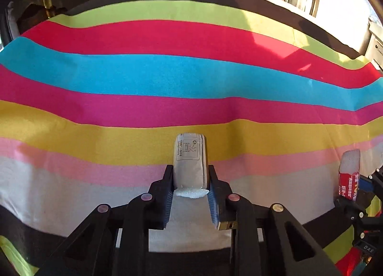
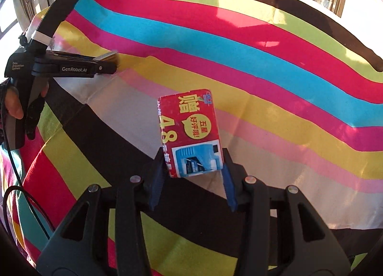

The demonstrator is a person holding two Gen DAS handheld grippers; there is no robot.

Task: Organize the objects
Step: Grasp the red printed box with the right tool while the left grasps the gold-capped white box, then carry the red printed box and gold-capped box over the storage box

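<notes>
Left gripper [image 1: 190, 180], marked "GenRobot.AI": clamped on soft grey wrapped packet [image 1: 190, 159]. Right gripper [image 2: 191, 168]: clamped on glossy red rectangular pack [image 2: 190, 132], "48". Both above striped cloth [image 1: 167, 74].

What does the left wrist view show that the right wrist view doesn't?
Only the left wrist view shows the printed face of the grey wrapped block clamped in the left gripper, with a white end sticking out toward the camera.

Only the right wrist view shows the front of the red packet held in the right gripper, the left gripper from the side, and the gloved hand on its handle.

Both show the striped cloth with nothing else lying on it. The red packet appears in the left view only edge-on at far right.
</notes>
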